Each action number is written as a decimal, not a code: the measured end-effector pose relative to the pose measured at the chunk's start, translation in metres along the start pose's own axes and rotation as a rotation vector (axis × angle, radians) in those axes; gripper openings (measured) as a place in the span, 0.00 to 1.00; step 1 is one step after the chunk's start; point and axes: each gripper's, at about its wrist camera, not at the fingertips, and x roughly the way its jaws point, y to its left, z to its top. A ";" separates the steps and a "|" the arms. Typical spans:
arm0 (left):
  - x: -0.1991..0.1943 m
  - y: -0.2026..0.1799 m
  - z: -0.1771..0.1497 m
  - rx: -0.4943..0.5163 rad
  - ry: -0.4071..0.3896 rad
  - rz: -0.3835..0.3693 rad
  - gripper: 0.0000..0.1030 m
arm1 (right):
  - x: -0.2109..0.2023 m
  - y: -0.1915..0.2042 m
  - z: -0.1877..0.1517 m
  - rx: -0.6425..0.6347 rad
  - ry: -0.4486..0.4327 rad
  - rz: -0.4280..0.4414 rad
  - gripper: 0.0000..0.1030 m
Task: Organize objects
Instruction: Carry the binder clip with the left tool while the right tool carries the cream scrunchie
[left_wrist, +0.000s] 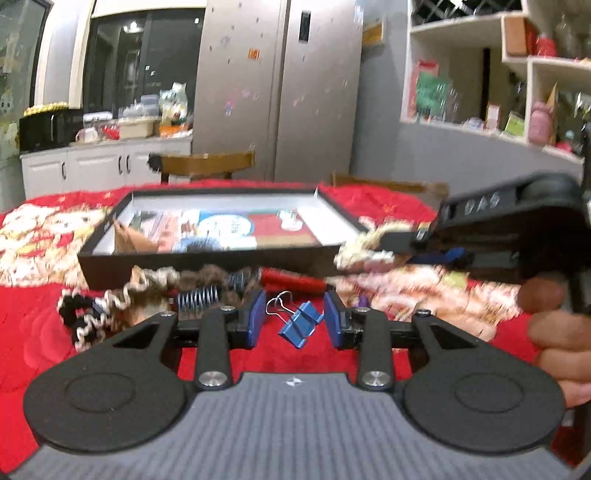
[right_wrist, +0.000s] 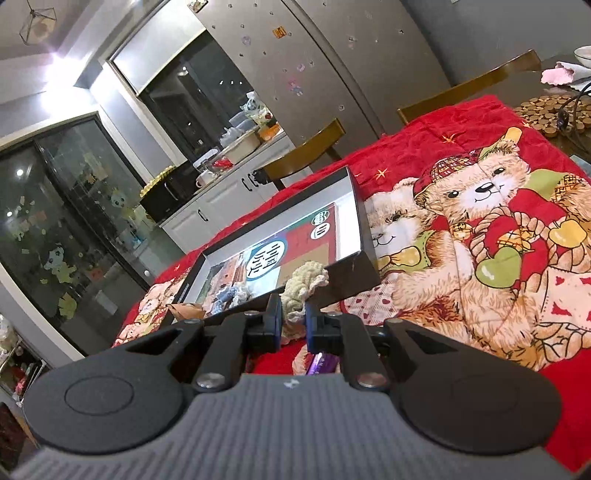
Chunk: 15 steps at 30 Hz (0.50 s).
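1. Left gripper (left_wrist: 294, 323): fingers apart, nothing clamped, a gap showing on both sides of the clip.
2. Blue binder clip (left_wrist: 300, 325): lying on the red bear-print blanket (left_wrist: 33, 343) between the 2 blue pads, wire handles pointing up and to the left, touching neither pad as far as visible.
3. Just past the left finger: 2 blue coiled springs (left_wrist: 197, 297) and a heap of curly hair ties (left_wrist: 110, 306), black, cream and brown.
4. Ahead, beyond those: a red pen-like stick (left_wrist: 295, 278) lying against the near wall of a shallow black tray (left_wrist: 207, 264).
5. Inside the tray: printed cards, a brown paper scrap, a blue knitted piece.
6. Right gripper (right_wrist: 293, 312): pinched together on a cream hair tie (right_wrist: 301, 288), held right at the near right corner of the tray (right_wrist: 360, 221), partly over its rim.
7. In the left view: the same right gripper (left_wrist: 410, 245) coming in from the right, blurred, cream tie (left_wrist: 364, 247) at its tip beside the tray corner.
8. Below the right gripper's fingers: a purple wrapper (right_wrist: 321, 363) on the blanket.
9. At the right edge of the left view: bare fingers of the person's hand (left_wrist: 554, 332) around the right gripper's handle.
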 end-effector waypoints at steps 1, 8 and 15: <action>-0.002 0.001 0.003 -0.005 -0.016 -0.007 0.39 | 0.000 0.000 0.001 0.000 -0.001 0.000 0.14; -0.013 0.008 0.029 -0.060 -0.024 -0.012 0.39 | -0.007 0.016 0.012 -0.004 -0.008 0.006 0.14; -0.036 0.014 0.088 -0.086 -0.167 0.086 0.39 | -0.026 0.048 0.048 -0.065 -0.046 0.048 0.14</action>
